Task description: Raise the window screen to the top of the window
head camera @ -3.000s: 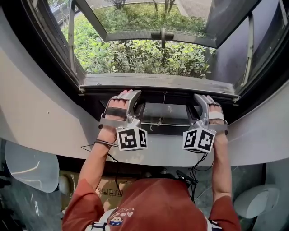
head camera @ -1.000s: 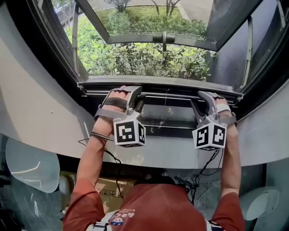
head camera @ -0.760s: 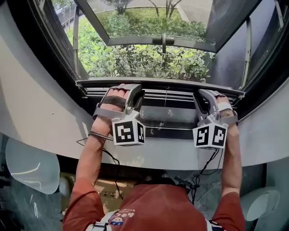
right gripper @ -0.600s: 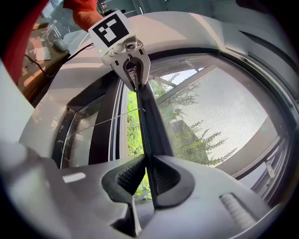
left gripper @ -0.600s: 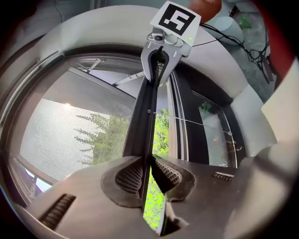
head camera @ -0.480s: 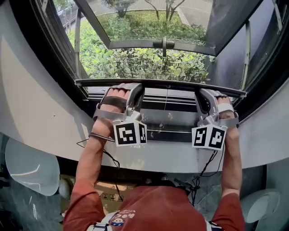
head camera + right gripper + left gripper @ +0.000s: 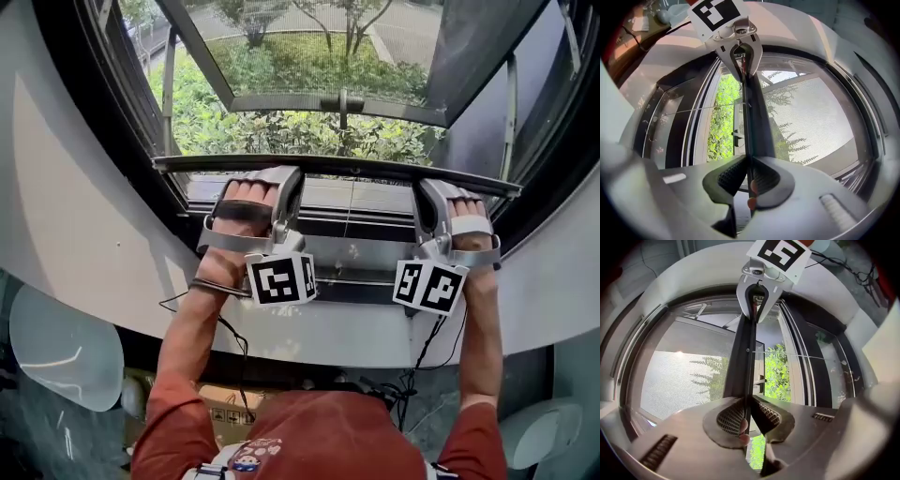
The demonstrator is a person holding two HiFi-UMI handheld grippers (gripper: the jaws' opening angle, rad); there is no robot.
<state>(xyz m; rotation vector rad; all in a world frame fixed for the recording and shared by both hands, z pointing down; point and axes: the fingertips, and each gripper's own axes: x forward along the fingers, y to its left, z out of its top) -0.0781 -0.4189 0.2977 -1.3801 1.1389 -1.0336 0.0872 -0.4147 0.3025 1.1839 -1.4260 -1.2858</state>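
Left gripper (image 7: 279, 178) sits on the left part of the screen bar (image 7: 352, 166), jaws clenched on the bar's thin edge. The jaws have just been closing, with the edge between them. Right gripper (image 7: 436, 186) is the same on the right part: jaws clenched on that edge, just been closing. Both point level at the window.

The bar spans the window frame (image 7: 122, 122) side to side, low in the opening, just above the ledge (image 7: 375, 194).

Head view only: bushes (image 7: 281, 131) outside, open sash (image 7: 281, 101) swung outward, the person's red shirt (image 7: 309, 431) at the bottom. The mesh is hard to make out there.

Left gripper view: mesh (image 7: 679, 380) lies left of the bar (image 7: 743, 357), and the pads (image 7: 729, 416) pinch the bar's edge. A green gap shows right of the bar, and the right gripper (image 7: 758, 305) is at the bar's far end.

Right gripper view is the mirror of that. The green gap is left of the bar (image 7: 752, 117), the pads (image 7: 766, 177) pinch the edge, and the mesh (image 7: 811, 122) is on the right. The left gripper (image 7: 745, 63) is at the far end.
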